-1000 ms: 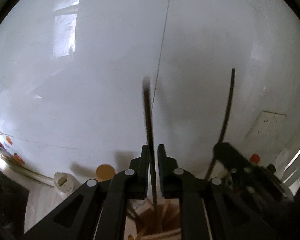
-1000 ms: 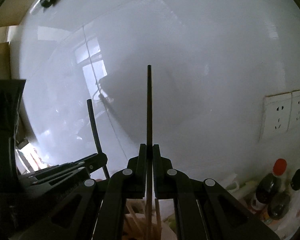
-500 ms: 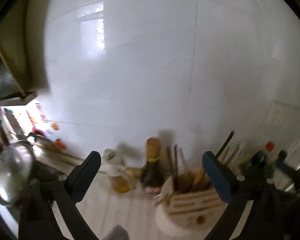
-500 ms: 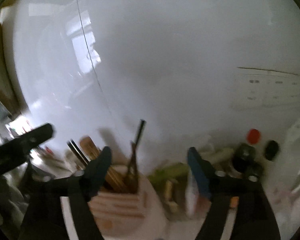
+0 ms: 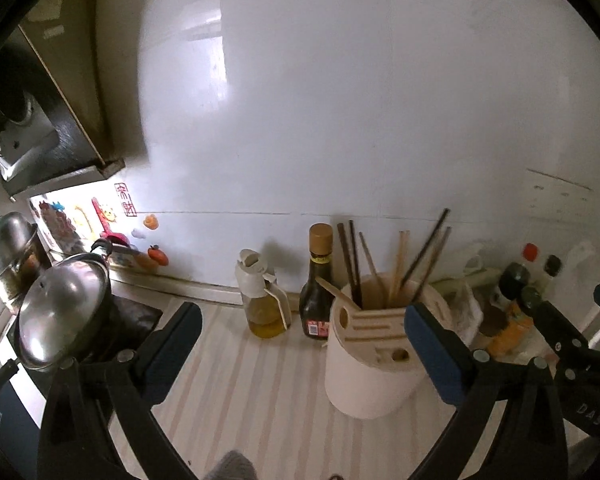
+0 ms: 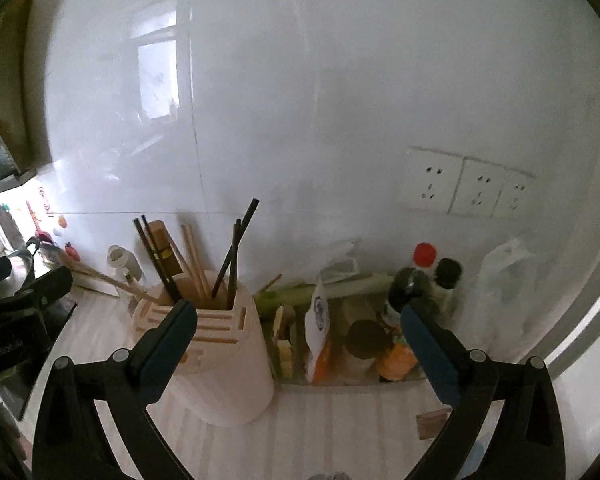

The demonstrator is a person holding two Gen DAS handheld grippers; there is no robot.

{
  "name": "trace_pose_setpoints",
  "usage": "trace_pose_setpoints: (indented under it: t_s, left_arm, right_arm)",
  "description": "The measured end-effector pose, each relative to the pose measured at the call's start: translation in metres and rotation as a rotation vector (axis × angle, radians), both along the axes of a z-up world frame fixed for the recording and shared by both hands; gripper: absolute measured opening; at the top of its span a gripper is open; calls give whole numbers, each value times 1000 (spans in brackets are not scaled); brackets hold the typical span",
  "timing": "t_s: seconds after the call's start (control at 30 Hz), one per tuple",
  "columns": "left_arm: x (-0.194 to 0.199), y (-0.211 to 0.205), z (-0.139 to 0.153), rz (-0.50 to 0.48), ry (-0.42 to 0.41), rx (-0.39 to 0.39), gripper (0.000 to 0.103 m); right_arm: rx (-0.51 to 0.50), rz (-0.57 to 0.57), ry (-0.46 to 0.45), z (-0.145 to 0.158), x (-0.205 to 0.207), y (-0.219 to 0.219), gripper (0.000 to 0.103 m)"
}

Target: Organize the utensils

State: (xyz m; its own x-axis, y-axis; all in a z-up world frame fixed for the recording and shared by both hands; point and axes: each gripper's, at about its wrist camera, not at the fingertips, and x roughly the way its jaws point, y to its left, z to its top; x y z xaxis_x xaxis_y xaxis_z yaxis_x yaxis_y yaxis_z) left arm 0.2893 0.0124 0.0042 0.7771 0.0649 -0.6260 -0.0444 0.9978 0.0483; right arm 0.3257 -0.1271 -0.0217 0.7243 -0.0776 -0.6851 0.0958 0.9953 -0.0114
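Observation:
A cream utensil holder [image 5: 364,376] stands on the striped counter by the white wall, with several dark and wooden chopsticks [image 5: 428,256] upright in it. My left gripper [image 5: 302,316] hangs open above and in front of it, nothing between its blue-padded fingers. In the right wrist view the same holder [image 6: 228,368] sits low and left, its dark chopsticks [image 6: 240,248] leaning on the wall. My right gripper [image 6: 298,310] is opening, with nothing between its fingers. The other gripper shows at each view's edge.
An oil bottle [image 5: 262,300] and a dark sauce bottle [image 5: 316,280] stand left of the holder. Steel pots with lids [image 5: 60,312] sit on the stove at far left. Right of the holder lie bags and packets [image 6: 320,320] and capped bottles [image 6: 420,276]; wall sockets [image 6: 460,188] are above.
Both grippers were shut on dark chopsticks held up near the wall. They have let go, opened wide and drawn back; the chopsticks now stand in the holder.

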Motion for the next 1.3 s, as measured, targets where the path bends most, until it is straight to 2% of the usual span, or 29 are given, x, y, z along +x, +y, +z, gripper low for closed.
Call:
trace_pose_setpoints:
  t_s: [0.17,0.4,0.7,0.97,1.3]
  left_arm:
    - [-48,0,27,-18,-18,16,103]
    - [-126,15,62,-61,-42,16,103]
    - [-198,44,90,-86,-57,-9,103]
    - [-233,60,98,-72,-85,-31,103]
    - [-246,56,96,-70,-73,-32,103]
  right_arm:
    - [-7,-19,-28,41,-45,-1,103]
    - [-45,-60,-95,104,-129,19,103]
    - [-60,-114,-141,160,-224,52,103]
    - [-73,-118,-178,180,-269,69,103]
    - [-56,-108,-165,176,-279,69,103]
